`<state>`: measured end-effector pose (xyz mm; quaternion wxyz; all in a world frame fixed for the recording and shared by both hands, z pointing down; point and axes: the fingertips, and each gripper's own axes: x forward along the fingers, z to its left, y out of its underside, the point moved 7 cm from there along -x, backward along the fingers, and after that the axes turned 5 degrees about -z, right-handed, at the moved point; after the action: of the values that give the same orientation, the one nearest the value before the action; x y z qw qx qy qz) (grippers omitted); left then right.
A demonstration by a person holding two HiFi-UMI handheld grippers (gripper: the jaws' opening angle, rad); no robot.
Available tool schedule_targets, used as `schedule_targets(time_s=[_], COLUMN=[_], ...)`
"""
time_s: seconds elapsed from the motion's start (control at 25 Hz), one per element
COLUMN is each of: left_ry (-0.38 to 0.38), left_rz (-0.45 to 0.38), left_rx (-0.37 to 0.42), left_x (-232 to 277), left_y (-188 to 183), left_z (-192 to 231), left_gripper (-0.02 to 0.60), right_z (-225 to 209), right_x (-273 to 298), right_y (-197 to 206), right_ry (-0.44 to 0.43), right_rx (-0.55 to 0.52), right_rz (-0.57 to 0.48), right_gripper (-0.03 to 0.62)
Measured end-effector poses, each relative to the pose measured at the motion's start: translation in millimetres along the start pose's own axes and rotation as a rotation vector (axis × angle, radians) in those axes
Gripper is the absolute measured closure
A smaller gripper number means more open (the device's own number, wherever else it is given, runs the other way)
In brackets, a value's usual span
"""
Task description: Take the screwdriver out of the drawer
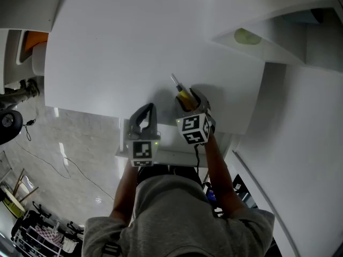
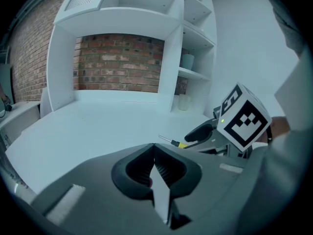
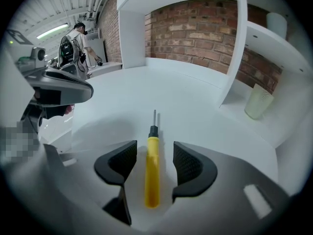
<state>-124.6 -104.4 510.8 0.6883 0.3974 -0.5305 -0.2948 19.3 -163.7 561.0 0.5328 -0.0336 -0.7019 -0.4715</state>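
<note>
Over the near edge of the white tabletop [image 1: 134,47], at our left, we hold the left tool [image 1: 148,107]. Its own view shows the two jaws brought together tip to tip, with nothing gripped between them.

Just to its right lies the screwdriver [image 3: 152,165], flat on the tabletop. Its yellow handle is nearest us, and the black collar and thin metal shaft point away toward the back of the unit. From the left gripper view only the shaft and a bit of yellow show, poking out past the other tool.

The right tool [image 1: 192,96] sits around the screwdriver with its jaws spread wide. The handle lies in the gap between the ribbed pads [image 3: 187,163], and bare tabletop shows on either side of it, so neither pad presses on it. The tool is angled steeply down, and its marker cube [image 1: 194,128] faces up at us.

Farther right, white shelving rises from the tabletop. A pale, translucent cup [image 3: 257,102] stands on the lowest shelf [image 3: 274,48] – well apart from the screwdriver. A brick wall [image 3: 195,28] closes off the back.
</note>
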Motion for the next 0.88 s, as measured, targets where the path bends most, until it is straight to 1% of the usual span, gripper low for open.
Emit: schedule_targets(time_s=[0.36, 0.72, 0.88], left_ry=[0.014, 0.030, 0.043], left_rz=[-0.023, -0.070, -0.102], left_rx=[0.028, 0.056, 0.082], left_x=[-6.4, -27.3, -41.2], left_y=[-6.6, -20.0, -26.8], left_z=[-10.2, -26.7, -38.9], left_gripper=[0.569, 0.569, 0.569], right_z=[0.9, 1.5, 4.7], right_x=[-15.2, -54.8, -77.4], right_y=[-3.4, -10.9, -9.0], right_ry=[0.010, 0.067, 0.081], right_rx=[-0.002, -0.013, 0.000], right_rz=[-0.031, -0.110, -0.154], right_gripper=[0.361, 0.413, 0.447])
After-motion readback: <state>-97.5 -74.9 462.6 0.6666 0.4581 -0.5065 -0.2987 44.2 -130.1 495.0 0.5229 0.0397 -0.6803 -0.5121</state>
